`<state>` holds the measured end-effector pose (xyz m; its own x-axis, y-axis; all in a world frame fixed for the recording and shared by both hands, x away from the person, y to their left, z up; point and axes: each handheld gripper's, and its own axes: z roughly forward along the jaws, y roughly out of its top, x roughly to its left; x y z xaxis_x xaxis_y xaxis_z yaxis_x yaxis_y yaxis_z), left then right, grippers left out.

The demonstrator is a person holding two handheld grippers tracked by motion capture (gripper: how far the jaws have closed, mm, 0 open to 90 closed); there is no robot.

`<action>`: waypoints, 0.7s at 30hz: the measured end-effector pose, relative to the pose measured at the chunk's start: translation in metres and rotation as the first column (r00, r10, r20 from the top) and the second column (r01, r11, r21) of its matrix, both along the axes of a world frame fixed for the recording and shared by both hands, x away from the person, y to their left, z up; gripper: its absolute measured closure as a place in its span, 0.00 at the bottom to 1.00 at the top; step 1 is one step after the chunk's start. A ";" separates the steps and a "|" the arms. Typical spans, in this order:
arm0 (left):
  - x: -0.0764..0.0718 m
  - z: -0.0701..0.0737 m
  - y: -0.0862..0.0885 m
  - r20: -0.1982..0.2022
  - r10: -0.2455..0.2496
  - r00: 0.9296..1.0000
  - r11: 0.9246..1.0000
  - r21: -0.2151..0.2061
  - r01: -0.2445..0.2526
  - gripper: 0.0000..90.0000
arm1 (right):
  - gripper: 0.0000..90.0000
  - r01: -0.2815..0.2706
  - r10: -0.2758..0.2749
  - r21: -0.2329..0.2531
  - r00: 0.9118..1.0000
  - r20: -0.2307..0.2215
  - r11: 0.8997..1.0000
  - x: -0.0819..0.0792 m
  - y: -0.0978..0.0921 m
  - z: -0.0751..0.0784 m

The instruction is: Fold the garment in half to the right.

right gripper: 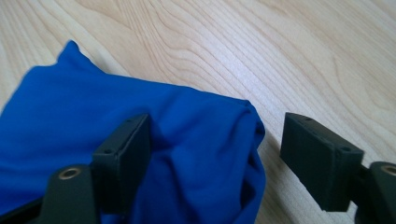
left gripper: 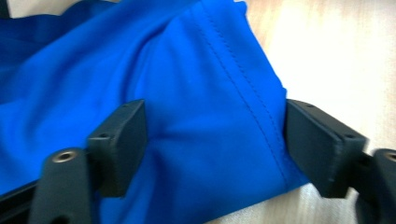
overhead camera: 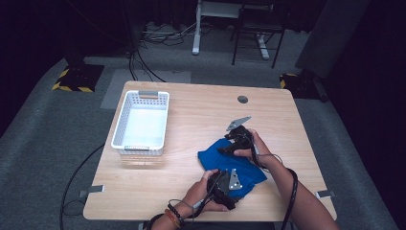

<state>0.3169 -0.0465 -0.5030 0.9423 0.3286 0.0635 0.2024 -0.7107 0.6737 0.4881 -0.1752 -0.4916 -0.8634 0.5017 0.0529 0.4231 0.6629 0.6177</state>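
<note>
A crumpled blue cloth (overhead camera: 216,154) lies on the wooden table (overhead camera: 201,110), right of centre toward the front edge. My left gripper (overhead camera: 230,184) rests at the cloth's near edge. In the left gripper view the left gripper (left gripper: 215,135) is open, with the cloth (left gripper: 140,70) and its stitched hem lying between the wide-apart jaws. My right gripper (overhead camera: 229,147) sits at the cloth's far edge. Its own view shows the right gripper (right gripper: 217,149) open, straddling a bunched corner of the cloth (right gripper: 93,102); the right jaw stands over bare wood.
An empty white slatted basket (overhead camera: 117,127) stands at the table's left. A round grey grommet (overhead camera: 242,99) sits near the far edge. Cables trail from both grippers off the front. Beyond the table are a chair and desk legs on grey carpet.
</note>
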 end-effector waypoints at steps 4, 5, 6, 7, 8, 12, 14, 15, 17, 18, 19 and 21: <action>0.002 0.002 0.010 -0.009 -0.007 1.000 1.000 0.002 0.007 0.44 | 0.40 0.003 -0.003 0.010 1.000 -0.024 1.000 -0.003 -0.003 0.000; 0.003 0.002 0.011 -0.013 -0.008 1.000 1.000 0.003 0.008 0.46 | 0.44 0.002 -0.002 0.011 1.000 -0.026 1.000 -0.005 -0.003 0.000; 0.003 0.002 0.015 -0.021 -0.011 1.000 1.000 0.000 0.011 0.48 | 0.45 0.002 -0.001 0.014 1.000 -0.027 1.000 -0.006 -0.004 0.000; 0.003 0.003 0.019 -0.018 -0.012 1.000 1.000 0.005 0.012 0.51 | 0.46 0.008 -0.007 0.013 1.000 -0.028 1.000 -0.008 -0.005 0.000; 0.004 0.004 0.023 -0.017 -0.012 1.000 1.000 0.011 0.012 0.54 | 0.50 0.017 -0.017 0.013 0.999 -0.029 1.000 -0.010 -0.006 0.001; 0.004 0.004 0.040 -0.013 -0.004 1.000 1.000 0.016 0.004 0.62 | 0.63 0.044 -0.043 0.033 0.998 -0.043 0.998 -0.020 -0.010 0.001; 0.002 0.005 0.048 0.001 0.000 1.000 1.000 0.024 0.000 0.66 | 0.66 0.054 -0.052 0.043 0.998 -0.043 0.998 -0.024 -0.011 0.000; 0.002 0.005 0.052 0.006 0.007 1.000 1.000 0.024 -0.007 0.67 | 0.68 0.065 -0.062 0.051 0.997 -0.047 0.997 -0.025 -0.012 0.000; 0.001 0.005 0.059 0.018 0.016 1.000 1.000 0.027 -0.016 0.70 | 0.71 0.068 -0.064 0.061 0.996 -0.055 0.996 -0.027 -0.012 -0.001; 0.001 0.005 0.063 0.023 0.023 0.999 0.999 0.027 -0.023 0.73 | 0.71 0.074 -0.070 0.062 0.996 -0.056 0.995 -0.028 -0.011 -0.001; 0.001 0.005 0.067 0.022 0.030 0.999 0.999 0.027 -0.031 0.74 | 0.73 0.080 -0.076 0.062 0.995 -0.058 0.995 -0.029 -0.011 -0.001; 0.001 0.004 0.074 0.022 0.042 0.999 0.999 0.021 -0.042 0.76 | 0.74 0.077 -0.074 0.062 0.996 -0.056 0.995 -0.031 -0.008 -0.001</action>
